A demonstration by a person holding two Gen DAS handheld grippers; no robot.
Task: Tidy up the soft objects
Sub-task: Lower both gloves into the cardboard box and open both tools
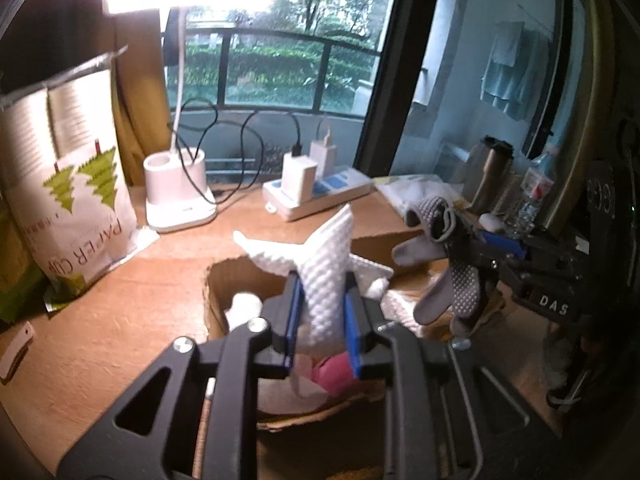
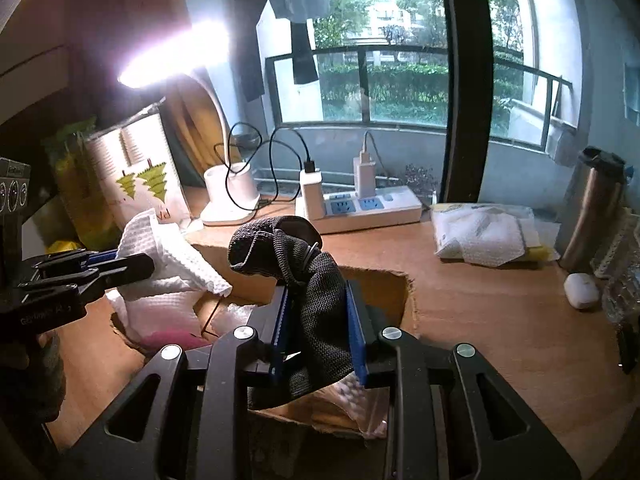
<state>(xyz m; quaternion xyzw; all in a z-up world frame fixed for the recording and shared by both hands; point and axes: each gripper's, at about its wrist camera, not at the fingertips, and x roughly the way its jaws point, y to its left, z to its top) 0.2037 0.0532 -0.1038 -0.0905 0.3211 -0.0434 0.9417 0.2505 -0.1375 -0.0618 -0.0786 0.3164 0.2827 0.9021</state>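
Note:
My left gripper is shut on a white textured cloth and holds it above an open cardboard box. White soft items and a pink item lie in the box. My right gripper is shut on a grey knit glove over the same box. In the left wrist view the right gripper holds the glove at the right. In the right wrist view the left gripper holds the white cloth at the left.
On the wooden desk stand a lit white desk lamp, a power strip with chargers, a paper cup pack, a steel flask, a plastic-wrapped white pack and a small white case.

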